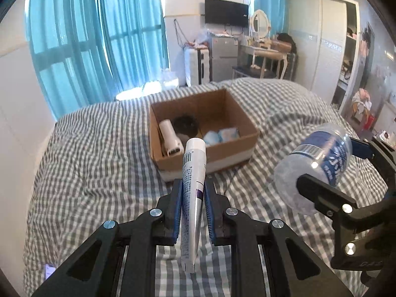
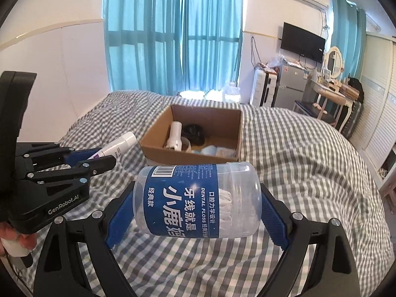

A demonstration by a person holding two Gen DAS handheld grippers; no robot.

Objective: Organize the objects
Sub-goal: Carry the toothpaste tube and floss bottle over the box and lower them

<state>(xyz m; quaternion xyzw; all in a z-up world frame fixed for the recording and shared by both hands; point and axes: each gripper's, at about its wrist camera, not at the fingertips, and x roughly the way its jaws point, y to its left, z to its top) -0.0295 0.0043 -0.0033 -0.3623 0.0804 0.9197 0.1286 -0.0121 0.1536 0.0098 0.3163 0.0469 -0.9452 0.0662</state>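
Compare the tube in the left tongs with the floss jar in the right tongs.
The tube is slim, opaque and white; the jar is fat, clear plastic with a blue label. The left tongs are nearly shut on the tube; the right tongs are spread wide around the jar. The tube lies along its tongs, cap forward; the jar lies crosswise. Both are held above the bed, facing the box.

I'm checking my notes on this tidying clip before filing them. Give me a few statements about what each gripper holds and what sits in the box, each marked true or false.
1. The left gripper is shut on a toothpaste tube. True.
2. The right gripper holds a dental floss jar upright. False: the jar lies sideways between the pads.
3. The cardboard box is empty. False: a white hair dryer and other items lie inside.
4. The box rests on a checked bedspread. True.
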